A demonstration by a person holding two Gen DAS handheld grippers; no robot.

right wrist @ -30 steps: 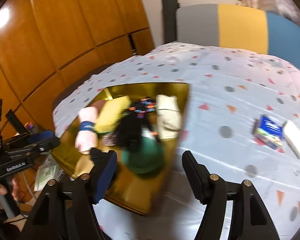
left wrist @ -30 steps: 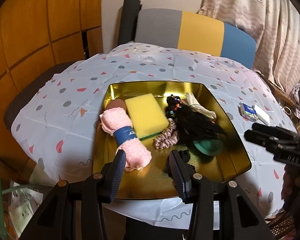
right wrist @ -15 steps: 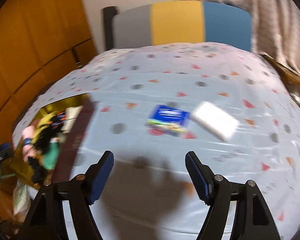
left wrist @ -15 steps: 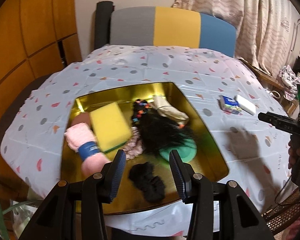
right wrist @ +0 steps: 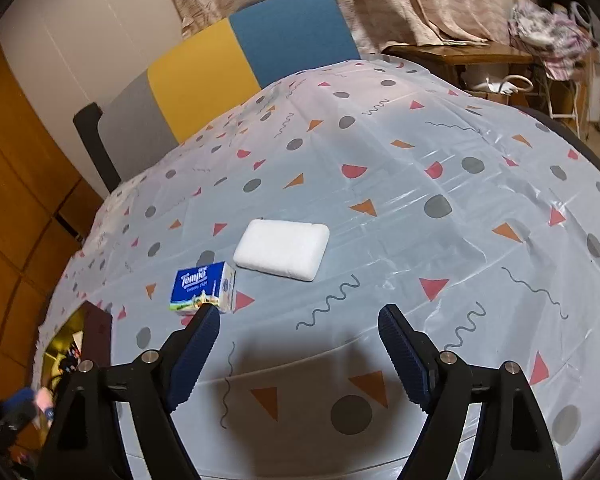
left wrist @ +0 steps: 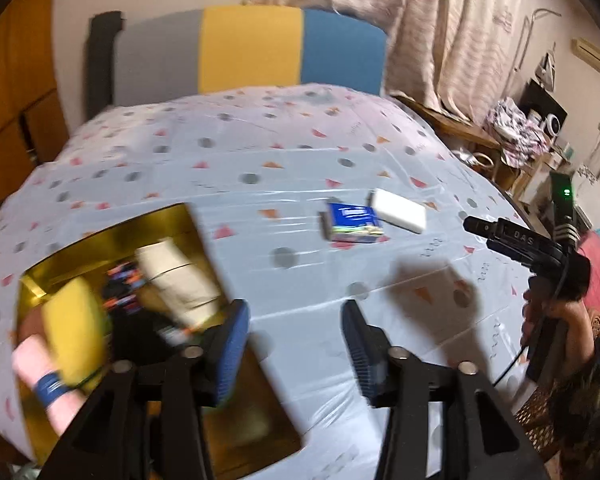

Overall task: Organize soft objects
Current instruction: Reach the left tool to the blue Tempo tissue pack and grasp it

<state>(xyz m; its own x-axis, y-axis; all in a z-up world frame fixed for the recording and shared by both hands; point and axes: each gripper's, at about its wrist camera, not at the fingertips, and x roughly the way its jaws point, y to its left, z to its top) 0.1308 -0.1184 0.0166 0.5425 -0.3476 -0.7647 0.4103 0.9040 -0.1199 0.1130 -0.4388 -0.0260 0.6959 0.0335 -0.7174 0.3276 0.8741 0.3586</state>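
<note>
Most of the view is taken by the table, covered in a pale patterned cloth, with a striped chair behind it. Toward the table's left edge a gold tray is seen, holding a yellow sponge, a pink towel roll and other blurred soft things. Well apart from the tray, a white sponge and a blue tissue pack are laid just beside each other. The right gripper is held over bare cloth near the pack, its jaws wide and just opened further, nothing between them. The left gripper is held at the tray's edge, jaws likewise just opened, empty.
</note>
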